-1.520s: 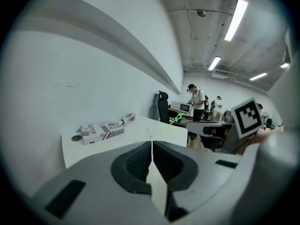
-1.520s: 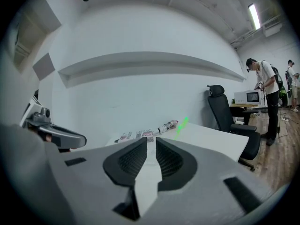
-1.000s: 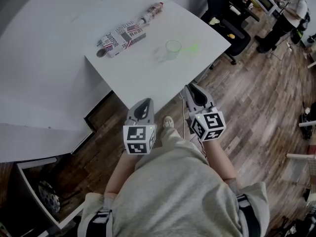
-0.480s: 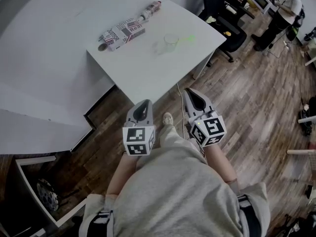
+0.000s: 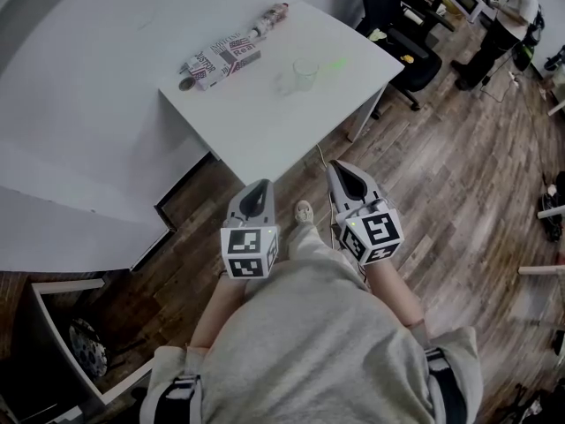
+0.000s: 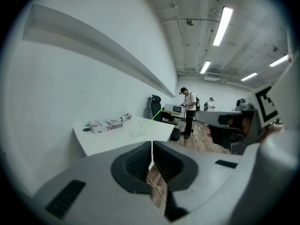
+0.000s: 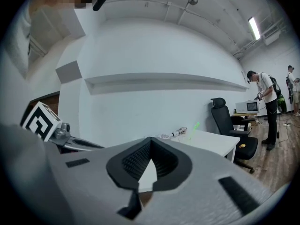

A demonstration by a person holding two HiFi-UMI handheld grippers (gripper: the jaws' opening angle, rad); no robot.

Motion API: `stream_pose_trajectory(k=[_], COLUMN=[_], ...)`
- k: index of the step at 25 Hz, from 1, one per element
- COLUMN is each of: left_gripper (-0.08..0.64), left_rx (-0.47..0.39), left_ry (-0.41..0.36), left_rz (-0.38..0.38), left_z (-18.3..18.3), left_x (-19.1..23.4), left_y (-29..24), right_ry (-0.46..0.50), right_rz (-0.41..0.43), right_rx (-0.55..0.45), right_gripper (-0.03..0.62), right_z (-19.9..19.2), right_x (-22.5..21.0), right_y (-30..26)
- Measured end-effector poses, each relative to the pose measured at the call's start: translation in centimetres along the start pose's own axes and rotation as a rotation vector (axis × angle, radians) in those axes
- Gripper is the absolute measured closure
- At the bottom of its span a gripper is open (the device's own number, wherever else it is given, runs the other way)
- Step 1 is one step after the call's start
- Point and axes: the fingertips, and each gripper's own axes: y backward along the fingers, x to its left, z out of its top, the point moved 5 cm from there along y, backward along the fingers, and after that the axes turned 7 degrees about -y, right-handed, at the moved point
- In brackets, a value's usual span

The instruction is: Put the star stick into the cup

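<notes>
A clear cup (image 5: 305,71) stands on the white table (image 5: 265,122), toward its far side. Just right of the cup lies the thin green star stick (image 5: 334,64). It shows as a green streak (image 6: 157,114) in the left gripper view and as a green streak (image 7: 193,127) in the right gripper view. My left gripper (image 5: 258,188) and right gripper (image 5: 346,173) are held side by side over the wooden floor, short of the table's near edge. Both are shut with nothing between the jaws.
A printed roll-shaped package (image 5: 221,60) lies at the table's far left, with a small bottle-like piece (image 5: 269,16) beyond it. A black office chair (image 5: 402,34) stands right of the table. A person (image 5: 508,7) stands at the far right. A white wall runs along the left.
The head view has shifted slightly, so the table sits a little higher in the picture. Both grippers stay shut and near the body.
</notes>
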Motion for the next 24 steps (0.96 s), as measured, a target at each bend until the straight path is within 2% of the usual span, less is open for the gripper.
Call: stream_pose_trajectory(k=[24], left_gripper=[0.551], left_rx=[0.004], left_ry=[0.002], left_rz=[-0.008], left_z=[0.00], left_x=[-0.15], left_y=[-0.32], right_ry=[0.010], right_rz=[0.002], right_rx=[-0.007], right_gripper=[0.597], right_z=[0.36], right_x=[0.04], right_y=[-0.11])
